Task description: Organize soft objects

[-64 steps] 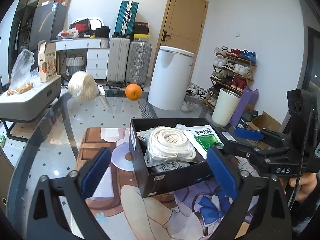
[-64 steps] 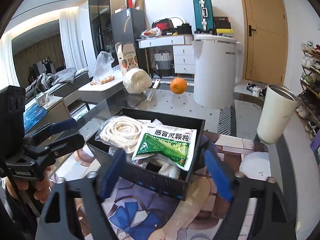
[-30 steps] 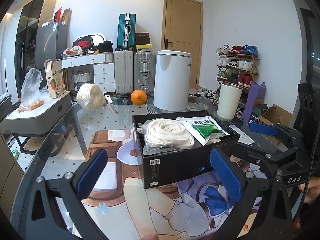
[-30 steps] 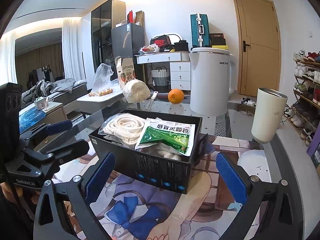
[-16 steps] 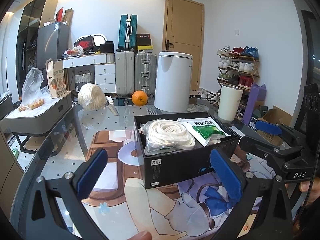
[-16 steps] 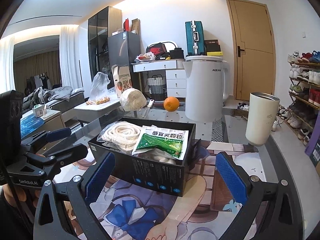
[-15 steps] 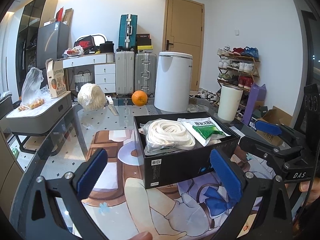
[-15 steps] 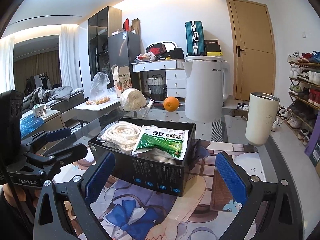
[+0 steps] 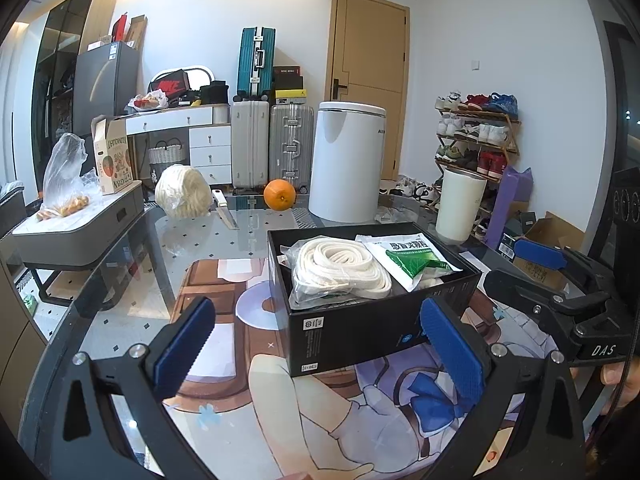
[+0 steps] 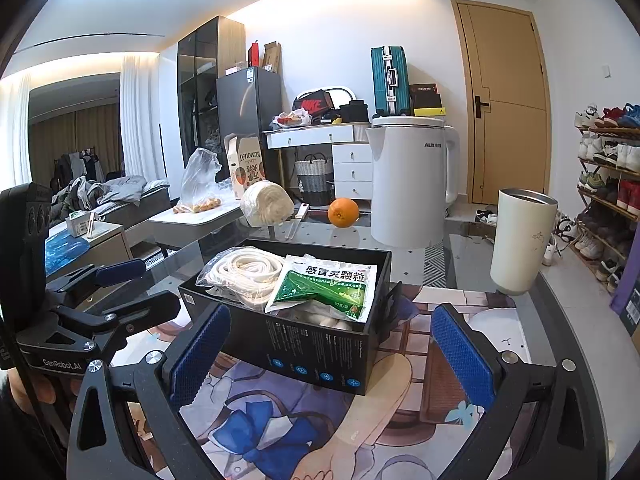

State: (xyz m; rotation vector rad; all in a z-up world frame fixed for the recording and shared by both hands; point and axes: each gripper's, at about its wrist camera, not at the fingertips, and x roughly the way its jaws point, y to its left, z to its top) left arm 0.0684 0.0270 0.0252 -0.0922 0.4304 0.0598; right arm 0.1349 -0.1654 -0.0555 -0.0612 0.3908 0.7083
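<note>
Two soft packs fill my black box [image 9: 372,312]: a bagged coil of white rope [image 9: 338,270] on its left side and a green-and-white sachet [image 9: 412,254] on its right, with more white bagged stuff showing under the sachet. In the right wrist view the same box [image 10: 304,344] sits dead ahead at 12 o'clock, the rope [image 10: 246,270] at 11 and the sachet [image 10: 328,286] at 12.

My left claw [image 9: 320,354] is spread wide and holds nothing; its blue pads flank the near face of the box without touching it. My right claw [image 10: 330,354] is just as wide apart and empty, also short of the box.

Everything rests on a printed cartoon mat [image 9: 360,408] laid over the glass worktop [image 9: 132,264].

Farther out on the worktop, from the left wrist view, a second bagged bundle of white rope [image 9: 183,197] lies at 11 o'clock, a knife [image 9: 225,213] just beside it, an orange [image 9: 279,195] near 12, a white kettle [image 9: 346,160] behind at 12 to 1, and a cream tumbler [image 9: 460,205] at 2, well apart from the box
</note>
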